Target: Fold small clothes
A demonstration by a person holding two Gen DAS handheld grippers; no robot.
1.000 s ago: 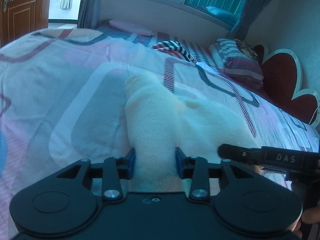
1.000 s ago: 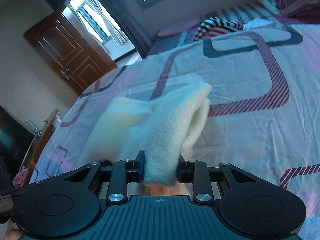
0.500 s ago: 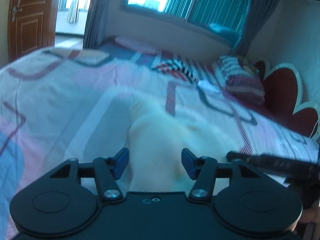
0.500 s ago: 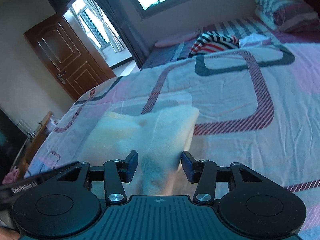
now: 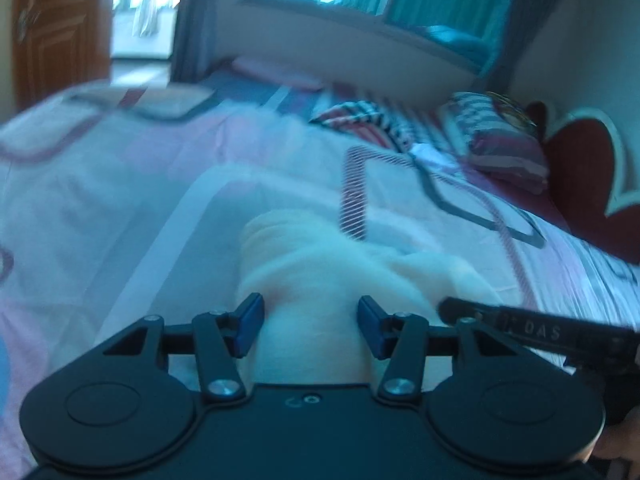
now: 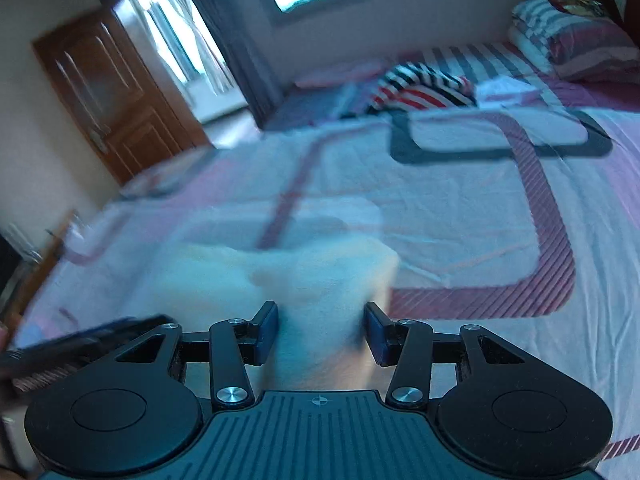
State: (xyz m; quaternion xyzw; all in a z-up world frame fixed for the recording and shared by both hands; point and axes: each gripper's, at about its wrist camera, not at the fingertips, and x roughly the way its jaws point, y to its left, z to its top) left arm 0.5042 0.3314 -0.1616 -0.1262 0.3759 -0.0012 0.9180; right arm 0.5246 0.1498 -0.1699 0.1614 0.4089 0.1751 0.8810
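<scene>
A cream knitted garment [image 5: 320, 264] lies folded on the bed, blurred by motion in both views. My left gripper [image 5: 310, 326] is open, its blue pads [image 5: 250, 322] spread either side of the garment's near end without pinching it. My right gripper [image 6: 322, 330] is open too, its pads [image 6: 266, 332] standing apart around the other folded end of the garment [image 6: 320, 276]. The right gripper's body shows at the right of the left wrist view [image 5: 536, 330]. The left gripper's body shows at the left of the right wrist view [image 6: 80, 344].
The garment lies on a pink and white patterned bedsheet [image 5: 120, 184]. A striped red, white and black garment [image 6: 424, 86] lies farther back. Folded striped bedding [image 5: 500, 148] sits by the red heart-shaped headboard [image 5: 580, 184]. A wooden door [image 6: 108, 96] is at the left.
Both grippers were shut on the cream garment a second ago and have opened, letting it go onto the bed. Both have drawn back and risen a little.
</scene>
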